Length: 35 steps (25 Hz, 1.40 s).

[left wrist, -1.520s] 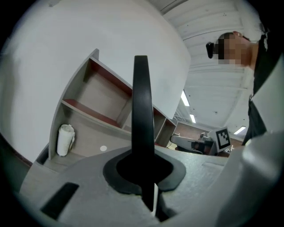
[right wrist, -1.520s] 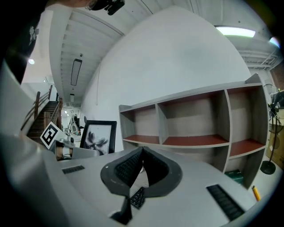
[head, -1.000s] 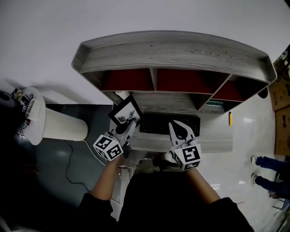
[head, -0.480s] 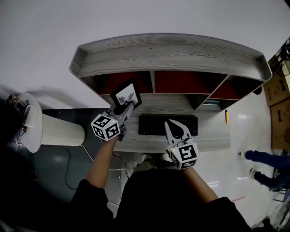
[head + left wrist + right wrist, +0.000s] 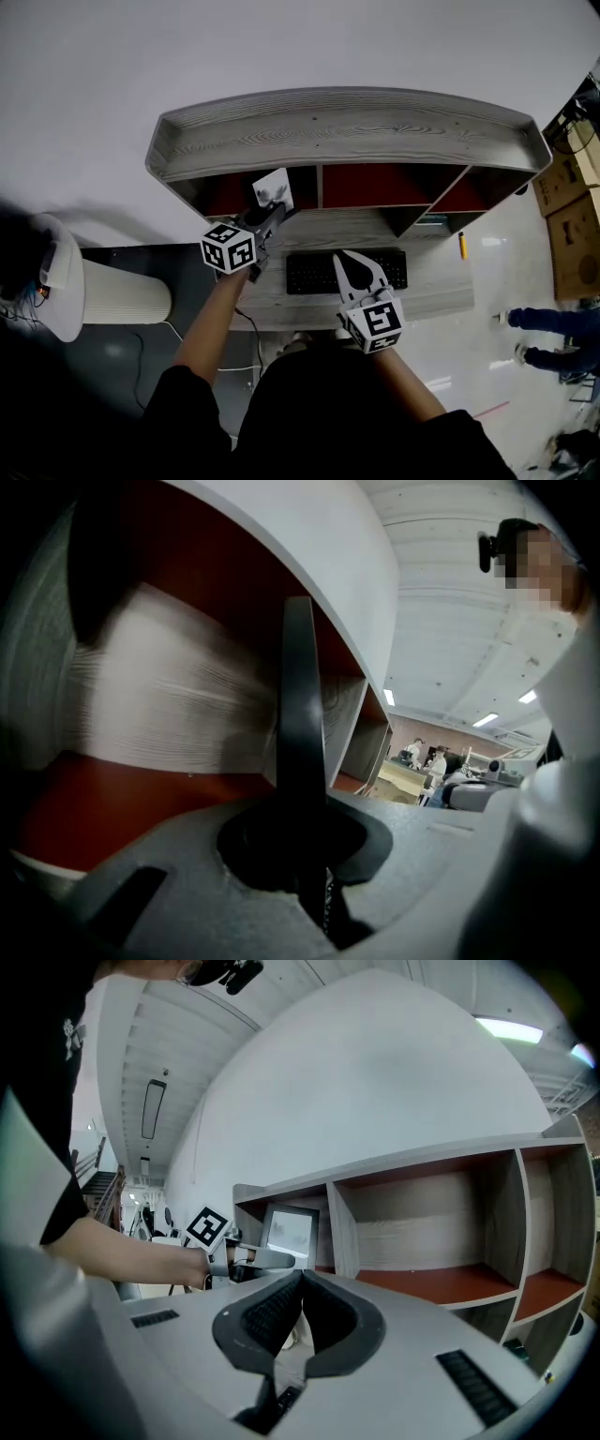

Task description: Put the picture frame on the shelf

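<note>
- The left tool is clamped on the picture frame. In the left gripper view the frame's dark edge runs straight up out of the slot between the two pads.
- The marker cube on that tool sits just behind the grip, with the person's left forearm stretched out behind it.
- The frame is held upright at the mouth of the shelf's left compartment, close to the divider on its right side. Its pale picture side faces out toward the person.
- The views do not show whether the frame's lower edge rests on the compartment floor.
- The right tool has its pads pressed together at the tips, and nothing is between them.
- It hangs low over the keyboard, well apart from the frame.
- The black keyboard lies on the bench, which runs along the front of the shelf.
- A small yellow object lies on the bench to the right of the keyboard.
- The shelf has a grey wood-grain top and three compartments with red backs. The middle compartment and the right one hold nothing that can be seen.
- A white cylinder lies on the dark floor to the left of the bench.
- Cardboard boxes stand at the right edge, and another person's legs show on the pale floor there.
</note>
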Each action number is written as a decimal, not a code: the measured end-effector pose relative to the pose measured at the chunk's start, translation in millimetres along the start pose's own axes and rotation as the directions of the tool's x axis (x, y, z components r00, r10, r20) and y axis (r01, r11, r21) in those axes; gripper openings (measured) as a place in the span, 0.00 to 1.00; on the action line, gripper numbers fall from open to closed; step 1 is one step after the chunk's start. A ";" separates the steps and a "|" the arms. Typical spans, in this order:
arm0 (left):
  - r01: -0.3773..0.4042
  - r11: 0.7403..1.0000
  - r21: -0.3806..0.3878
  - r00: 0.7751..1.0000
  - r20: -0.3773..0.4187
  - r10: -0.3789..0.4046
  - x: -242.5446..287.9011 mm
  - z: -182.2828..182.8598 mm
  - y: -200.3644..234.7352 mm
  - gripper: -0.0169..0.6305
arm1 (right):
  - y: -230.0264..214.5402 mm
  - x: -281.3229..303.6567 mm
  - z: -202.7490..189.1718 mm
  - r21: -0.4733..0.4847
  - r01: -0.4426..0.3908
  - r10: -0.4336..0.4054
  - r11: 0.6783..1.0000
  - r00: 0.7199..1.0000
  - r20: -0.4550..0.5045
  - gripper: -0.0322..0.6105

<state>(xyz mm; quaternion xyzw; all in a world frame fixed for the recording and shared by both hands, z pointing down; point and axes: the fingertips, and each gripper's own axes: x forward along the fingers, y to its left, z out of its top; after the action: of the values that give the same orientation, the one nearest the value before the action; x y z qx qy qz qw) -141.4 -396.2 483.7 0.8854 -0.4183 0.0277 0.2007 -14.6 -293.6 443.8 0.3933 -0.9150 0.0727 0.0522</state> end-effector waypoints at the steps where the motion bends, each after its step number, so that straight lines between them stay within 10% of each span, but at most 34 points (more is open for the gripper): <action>1: 0.013 1.000 0.007 1.000 -0.008 -0.013 4.6 1.9 1.3 0.06 | -0.1 2.2 0.6 0.000 0.007 -0.007 1.000 1.000 0.001 0.07; 16: 0.119 0.992 0.042 0.989 -0.098 -0.115 46.7 10.9 16.5 0.07 | -24.7 8.1 1.1 0.012 0.167 -0.167 0.986 0.986 0.005 0.07; 35: -0.020 0.988 0.150 0.972 -0.227 0.054 83.0 16.1 54.2 0.30 | -30.2 1.9 -3.1 0.033 0.231 -0.232 0.972 0.973 0.013 0.07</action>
<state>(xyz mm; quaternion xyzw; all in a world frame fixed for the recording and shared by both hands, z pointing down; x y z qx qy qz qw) -130.2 -493.8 505.0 0.8807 -0.4054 0.1648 0.1815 6.2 -315.0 450.0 0.4988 -0.8621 0.0769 0.0466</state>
